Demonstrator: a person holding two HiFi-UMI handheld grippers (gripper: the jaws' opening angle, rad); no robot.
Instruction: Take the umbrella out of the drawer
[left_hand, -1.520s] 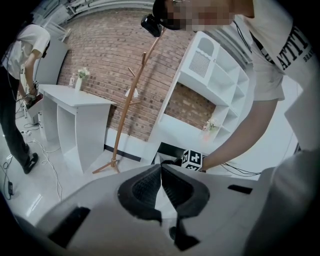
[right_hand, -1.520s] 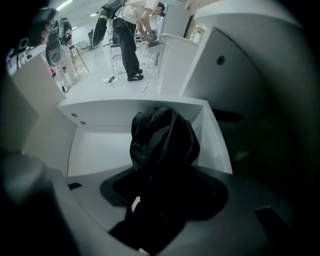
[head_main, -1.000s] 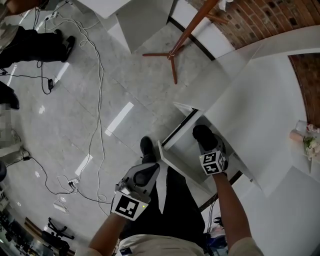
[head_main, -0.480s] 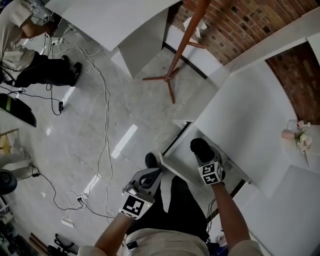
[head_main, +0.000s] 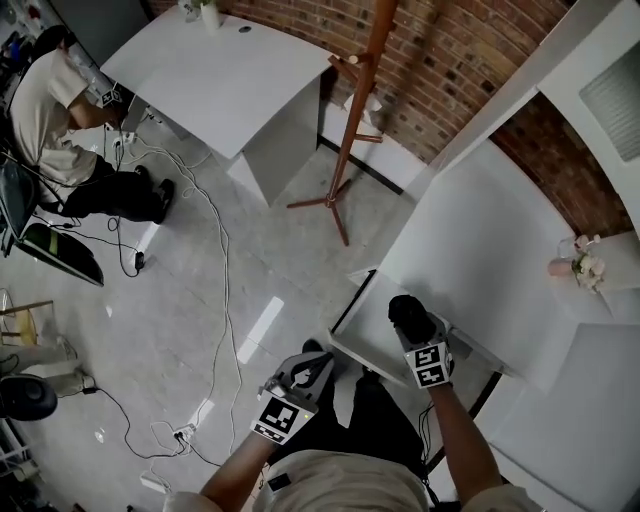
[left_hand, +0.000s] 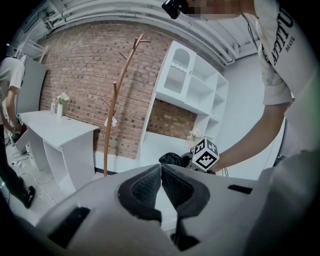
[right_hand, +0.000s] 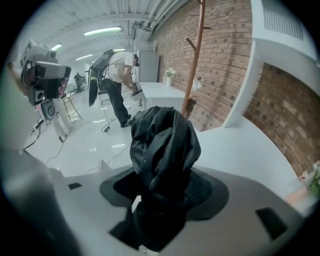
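The right gripper has its jaws spread wide and clamped on the umbrella, a folded bundle of crumpled, slightly glossy black cloth that stands up from between the dark ribbed pads. Seen from the head view, the umbrella sits over the open drawer, a plain white box jutting out from the front edge of the smooth white cabinet, towards the end where the drawer meets that edge. The left gripper holds nothing. Its ribbed black pads are pinched together at the tips, out beyond the drawer's front corner. Behind stand a thin wooden coat stand with short pegs, a rough brick wall and a white desk. Cables trail over the polished floor.
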